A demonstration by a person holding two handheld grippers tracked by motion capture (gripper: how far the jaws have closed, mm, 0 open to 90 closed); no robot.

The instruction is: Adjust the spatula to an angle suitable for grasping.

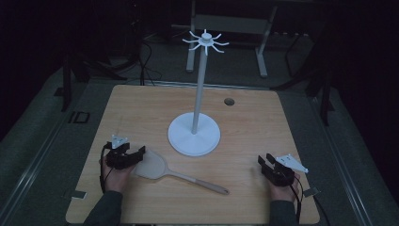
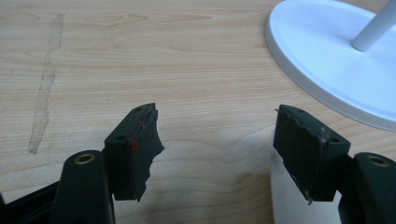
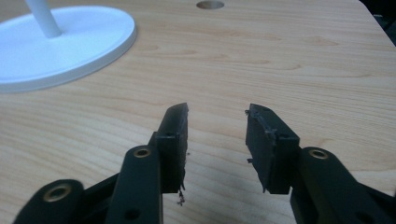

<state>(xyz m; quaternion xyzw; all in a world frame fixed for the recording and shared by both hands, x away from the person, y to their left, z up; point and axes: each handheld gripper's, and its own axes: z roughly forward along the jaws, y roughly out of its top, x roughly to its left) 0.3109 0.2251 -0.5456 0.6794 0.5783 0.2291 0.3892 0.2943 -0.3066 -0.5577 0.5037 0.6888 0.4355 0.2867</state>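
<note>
Both tongs released, spatula lying on the worktop

My left tongs (image 1: pixel 141 151) stand open just beside the pale spatula (image 1: pixel 151 166), at its blade, nothing between them. The spatula lies flat in front of the white stand (image 1: pixel 194 134), handle pointing right. My right tongs (image 1: pixel 262 161) rest well apart, gaping over bare worktop (image 1: pixel 254 117).

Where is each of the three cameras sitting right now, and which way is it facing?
High view: above the person's side, looking forward and down on the table; both forearms, left gripper at the spatula, right gripper.
Left gripper view: rides the left gripper, low along its open jaws towards the white stand.
Right gripper view: rides the right gripper, along its parted, empty jaws.
Both gripper views share the stand's base and wooden tabletop.
</note>
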